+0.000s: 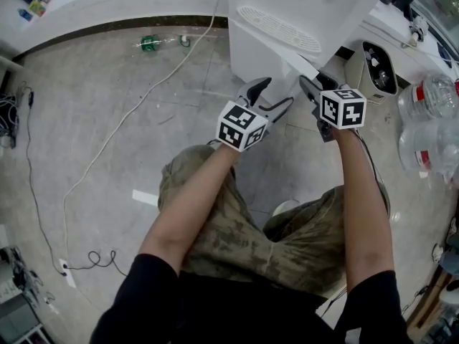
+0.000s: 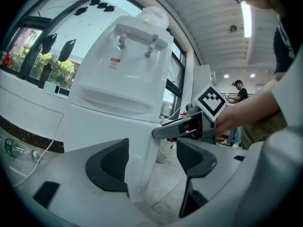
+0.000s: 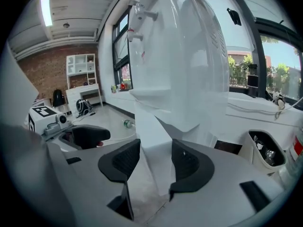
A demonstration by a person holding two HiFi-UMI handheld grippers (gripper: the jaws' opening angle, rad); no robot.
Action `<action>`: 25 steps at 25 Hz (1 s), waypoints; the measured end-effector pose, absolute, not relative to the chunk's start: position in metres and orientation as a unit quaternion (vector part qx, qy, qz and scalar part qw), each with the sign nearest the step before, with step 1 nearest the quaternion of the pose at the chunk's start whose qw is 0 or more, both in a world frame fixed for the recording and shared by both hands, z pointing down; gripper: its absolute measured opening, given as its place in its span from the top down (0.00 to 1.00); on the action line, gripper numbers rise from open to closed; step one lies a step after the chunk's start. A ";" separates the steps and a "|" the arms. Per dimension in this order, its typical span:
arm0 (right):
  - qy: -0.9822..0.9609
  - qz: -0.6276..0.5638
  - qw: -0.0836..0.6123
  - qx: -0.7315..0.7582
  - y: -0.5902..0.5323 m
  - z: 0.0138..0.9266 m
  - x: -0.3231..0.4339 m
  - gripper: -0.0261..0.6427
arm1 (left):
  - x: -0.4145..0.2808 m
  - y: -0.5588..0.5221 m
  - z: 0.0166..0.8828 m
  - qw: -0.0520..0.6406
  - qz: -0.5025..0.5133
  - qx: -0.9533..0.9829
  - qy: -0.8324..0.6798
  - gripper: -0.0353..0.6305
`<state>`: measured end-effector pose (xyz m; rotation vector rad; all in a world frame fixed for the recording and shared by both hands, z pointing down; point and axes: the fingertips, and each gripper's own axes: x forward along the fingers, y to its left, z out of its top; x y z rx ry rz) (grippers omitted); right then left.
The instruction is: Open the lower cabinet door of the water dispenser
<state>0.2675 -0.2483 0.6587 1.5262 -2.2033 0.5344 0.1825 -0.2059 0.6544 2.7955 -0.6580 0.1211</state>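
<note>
The right gripper [image 3: 155, 162] is clamped on the edge of the lower cabinet door [image 3: 152, 126]. Its two ribbed black pads press against either face of the thin white panel. The door sits at the foot of the water dispenser [image 1: 287, 6], directly ahead of the jaws. It appears to stand slightly out from the cabinet, toward the crouching person.

Just beside it, the left gripper [image 2: 151, 162] hovers with its jaws wide apart and nothing in them. The cabinet's front corner shows at its left pad, though contact cannot be judged.

The dispenser is a boxy unit of glossy white plastic. It has a slotted oval drip tray [image 1: 280, 29] and two taps [image 2: 151, 46] above.

The floor [image 1: 93, 135] is mottled grey. On it, a clear plastic bottle [image 1: 152, 43] with a green label lies near the wall, and a white cable [image 1: 143, 102] trails away to the left.

On the right, a white bin [image 1: 376, 67] with a dark opening and clear water jugs [image 1: 430, 120] crowd the space near the right gripper.
</note>
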 end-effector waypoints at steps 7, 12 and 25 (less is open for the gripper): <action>-0.829 0.180 0.261 0.460 -0.237 0.659 0.236 0.68 | 0.175 -0.207 0.651 0.155 0.029 0.960 -0.230 0.51; -0.847 0.174 0.290 0.409 -0.230 0.660 0.210 0.68 | 0.176 -0.199 0.659 0.143 0.050 0.963 -0.225 0.51; -0.854 0.189 0.334 0.350 -0.222 0.663 0.183 0.64 | 0.163 -0.191 0.662 0.152 0.056 0.960 -0.227 0.51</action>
